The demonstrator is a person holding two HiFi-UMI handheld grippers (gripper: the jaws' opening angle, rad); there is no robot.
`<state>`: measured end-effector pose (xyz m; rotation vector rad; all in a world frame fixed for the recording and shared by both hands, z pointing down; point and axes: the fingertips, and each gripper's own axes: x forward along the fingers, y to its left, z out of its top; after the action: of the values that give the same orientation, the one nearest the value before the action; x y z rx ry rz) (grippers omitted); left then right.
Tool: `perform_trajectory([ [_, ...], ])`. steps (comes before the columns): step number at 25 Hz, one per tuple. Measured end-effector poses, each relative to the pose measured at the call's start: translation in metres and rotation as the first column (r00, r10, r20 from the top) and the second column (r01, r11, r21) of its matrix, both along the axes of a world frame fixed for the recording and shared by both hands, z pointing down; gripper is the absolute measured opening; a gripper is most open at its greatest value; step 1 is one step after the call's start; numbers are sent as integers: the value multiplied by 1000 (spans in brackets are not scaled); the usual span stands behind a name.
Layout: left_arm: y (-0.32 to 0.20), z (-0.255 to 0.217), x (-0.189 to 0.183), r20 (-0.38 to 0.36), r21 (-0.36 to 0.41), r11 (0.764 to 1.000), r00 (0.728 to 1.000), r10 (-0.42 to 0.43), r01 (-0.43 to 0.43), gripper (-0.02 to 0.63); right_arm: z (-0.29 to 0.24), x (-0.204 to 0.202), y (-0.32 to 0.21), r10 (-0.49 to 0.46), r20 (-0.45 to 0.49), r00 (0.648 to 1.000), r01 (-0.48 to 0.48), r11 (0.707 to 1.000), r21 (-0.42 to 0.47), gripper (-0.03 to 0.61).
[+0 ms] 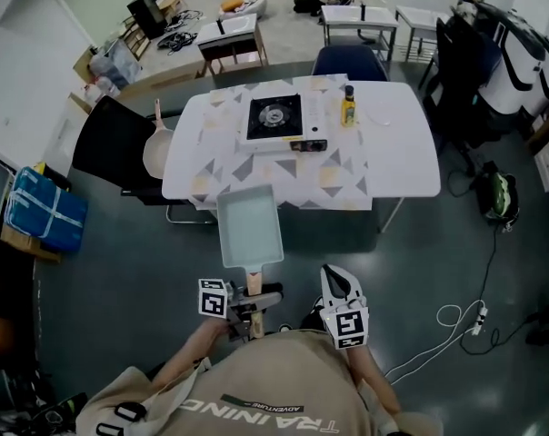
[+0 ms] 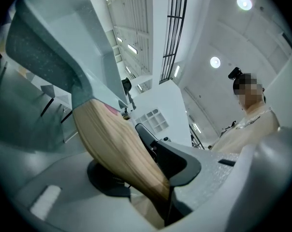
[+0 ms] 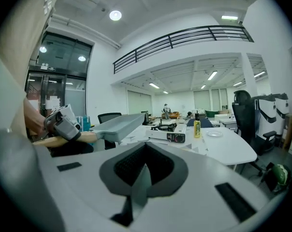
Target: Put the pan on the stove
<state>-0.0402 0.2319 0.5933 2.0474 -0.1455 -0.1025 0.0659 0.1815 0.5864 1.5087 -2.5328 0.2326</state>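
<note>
A grey rectangular pan (image 1: 250, 226) with a wooden handle (image 1: 254, 282) hangs in the air just short of the white table's near edge. My left gripper (image 1: 254, 296) is shut on that handle; in the left gripper view the handle (image 2: 118, 149) runs slanted between the jaws up to the pan (image 2: 54, 42). The portable gas stove (image 1: 276, 120) sits on the table (image 1: 402, 153) beyond the pan, its burner bare. My right gripper (image 1: 334, 275) hovers to the right of the handle, shut (image 3: 141, 187) and holding nothing. Its view shows the pan (image 3: 114, 124) and stove (image 3: 167, 132) ahead.
A yellow oil bottle (image 1: 348, 107) and a small clear dish (image 1: 380, 116) stand right of the stove. A round frying pan (image 1: 156, 149) rests on a black chair (image 1: 106, 143) at the table's left. A blue chair (image 1: 347, 62) is behind the table; cables (image 1: 456, 321) lie on the floor.
</note>
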Motion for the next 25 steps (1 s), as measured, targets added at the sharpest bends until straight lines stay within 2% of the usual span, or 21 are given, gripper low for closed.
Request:
perform_trajectory([
  [7, -40, -5, 10, -12, 3, 997, 997, -80, 80, 163, -6, -7, -41, -140, -63, 988, 142, 989, 32, 3],
  [11, -60, -6, 9, -13, -11, 991, 991, -132, 132, 163, 0, -10, -57, -181, -47, 982, 181, 983, 13, 3],
  [17, -98, 1, 0, 3, -16, 988, 988, -153, 153, 163, 12, -16, -89, -162, -27, 986, 162, 987, -23, 3],
  [22, -137, 5, -10, 1, -19, 992, 992, -124, 124, 163, 4, -27, -131, -136, -36, 990, 135, 990, -45, 3],
  [25, -163, 5, -22, 7, -2, 996, 996, -94, 94, 163, -9, -39, -159, -117, -43, 992, 116, 993, -25, 3],
])
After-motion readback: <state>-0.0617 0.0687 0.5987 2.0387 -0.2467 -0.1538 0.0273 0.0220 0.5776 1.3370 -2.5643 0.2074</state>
